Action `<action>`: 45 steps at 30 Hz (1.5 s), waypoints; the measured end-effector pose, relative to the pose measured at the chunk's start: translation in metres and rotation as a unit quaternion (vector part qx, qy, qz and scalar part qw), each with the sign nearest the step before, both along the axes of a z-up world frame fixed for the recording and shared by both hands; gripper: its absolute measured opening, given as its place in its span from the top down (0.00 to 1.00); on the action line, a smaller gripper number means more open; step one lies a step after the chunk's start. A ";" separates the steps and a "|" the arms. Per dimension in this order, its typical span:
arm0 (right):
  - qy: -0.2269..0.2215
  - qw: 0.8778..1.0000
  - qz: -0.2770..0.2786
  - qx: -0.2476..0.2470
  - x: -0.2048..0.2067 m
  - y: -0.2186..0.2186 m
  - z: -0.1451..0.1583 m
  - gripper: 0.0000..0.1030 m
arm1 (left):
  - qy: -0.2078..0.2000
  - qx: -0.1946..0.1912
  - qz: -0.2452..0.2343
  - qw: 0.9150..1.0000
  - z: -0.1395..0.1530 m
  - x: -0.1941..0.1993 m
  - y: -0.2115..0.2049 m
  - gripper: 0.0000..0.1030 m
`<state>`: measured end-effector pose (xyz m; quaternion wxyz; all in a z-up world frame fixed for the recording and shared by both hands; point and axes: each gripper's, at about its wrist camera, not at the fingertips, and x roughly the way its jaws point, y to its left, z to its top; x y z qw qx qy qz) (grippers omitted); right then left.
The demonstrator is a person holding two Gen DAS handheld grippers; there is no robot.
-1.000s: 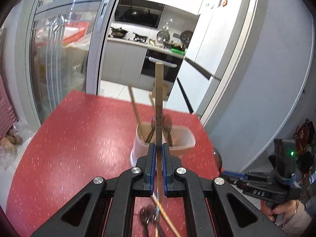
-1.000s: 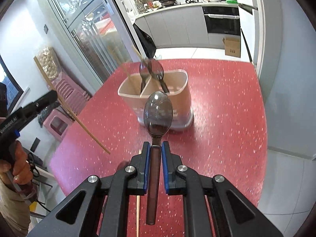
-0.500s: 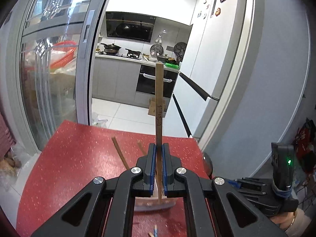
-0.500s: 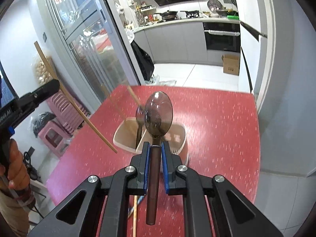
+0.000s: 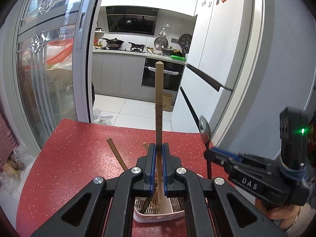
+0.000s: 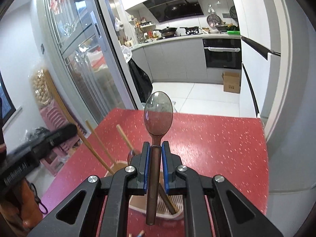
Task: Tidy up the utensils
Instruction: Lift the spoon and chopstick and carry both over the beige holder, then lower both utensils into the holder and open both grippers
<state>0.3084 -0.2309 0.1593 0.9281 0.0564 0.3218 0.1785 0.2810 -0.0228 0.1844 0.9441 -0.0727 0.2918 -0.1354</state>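
A red speckled worktop (image 5: 75, 158) fills the lower half of both views, its far edge meeting the white tiled floor of a kitchen beyond. On its near part stands a pale utensil holder (image 5: 158, 215), mostly hidden under the gripper frames; in the right wrist view its ribbed base and rim (image 6: 169, 213) show just below the jaws. Wooden sticks lean out of it, their long axes slanting up and away to the left (image 6: 98, 150).

The left gripper (image 5: 159, 154) has its jaws closed on a long flat wooden utensil (image 5: 159, 106). Its long axis runs almost straight up the left wrist view, the pointed end away from the gripper toward the kitchen, the lower end reaching down into the holder's opening.

The right gripper (image 6: 156, 152) has its jaws clamped on the brown handle of a spoon (image 6: 158, 116). The spoon's long axis lies along the fingers, its translucent bowl pointing away and upward past the far edge of the worktop, its handle end hanging near, over the holder's rim.

In the left wrist view the right gripper sits at the right edge of the worktop (image 5: 215, 154), the spoon standing nearly upright in it, bowl on top (image 5: 205, 128); a hand (image 5: 284, 217) holds its grip at the lower right.
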 end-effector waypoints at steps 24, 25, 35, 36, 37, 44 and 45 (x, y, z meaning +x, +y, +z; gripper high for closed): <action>-0.100 0.990 0.024 -0.095 -0.006 0.031 -0.066 0.88 | 0.035 0.039 0.015 0.999 -0.071 0.010 -0.009 0.67; -0.102 0.989 0.026 -0.100 -0.009 0.032 -0.068 0.88 | 0.037 0.041 0.016 0.998 -0.073 0.009 -0.009 0.67; -0.092 0.990 0.039 -0.103 -0.017 0.035 -0.076 0.88 | 0.053 0.042 0.033 0.997 -0.079 0.003 0.005 0.67; -0.092 0.990 0.042 -0.103 -0.018 0.035 -0.076 0.88 | 0.054 0.044 0.036 0.997 -0.080 0.003 0.006 0.67; -0.091 0.989 0.046 -0.104 -0.018 0.037 -0.075 0.88 | 0.056 0.046 0.039 0.997 -0.080 0.003 0.007 0.67; -0.075 0.991 0.053 -0.102 -0.019 0.035 -0.071 0.83 | 0.066 0.041 0.049 0.996 -0.081 0.000 0.017 0.67; -0.072 0.991 0.051 -0.097 -0.020 0.034 -0.069 0.81 | 0.064 0.042 0.049 0.996 -0.080 -0.001 0.018 0.67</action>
